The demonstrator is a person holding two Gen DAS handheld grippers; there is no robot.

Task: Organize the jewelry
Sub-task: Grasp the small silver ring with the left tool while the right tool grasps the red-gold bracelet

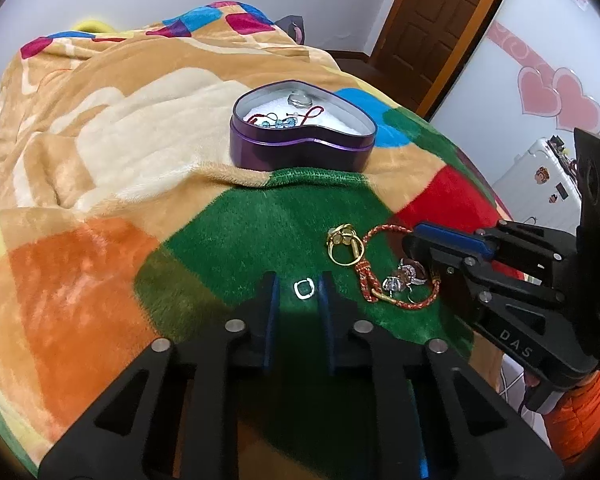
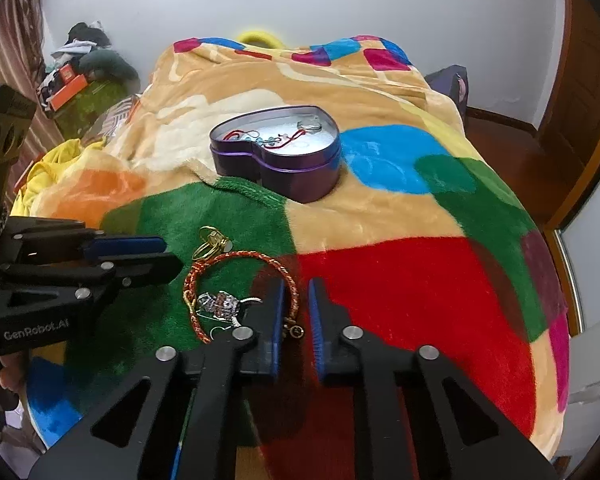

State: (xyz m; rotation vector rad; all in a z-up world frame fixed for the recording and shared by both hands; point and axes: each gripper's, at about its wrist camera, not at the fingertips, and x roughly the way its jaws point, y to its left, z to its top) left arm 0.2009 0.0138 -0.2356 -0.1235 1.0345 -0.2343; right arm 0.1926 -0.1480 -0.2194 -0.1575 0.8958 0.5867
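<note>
Now your left hand-held gripper (image 1: pixel 298 286), released, straddles the small ring (image 1: pixel 302 289) just ahead, tin (image 1: pixel 300 152) far beyond.

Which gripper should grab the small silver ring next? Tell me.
Left. The small silver ring lies right between the open fingers of the left gripper. The right gripper straddles the braided bracelet instead.
</note>
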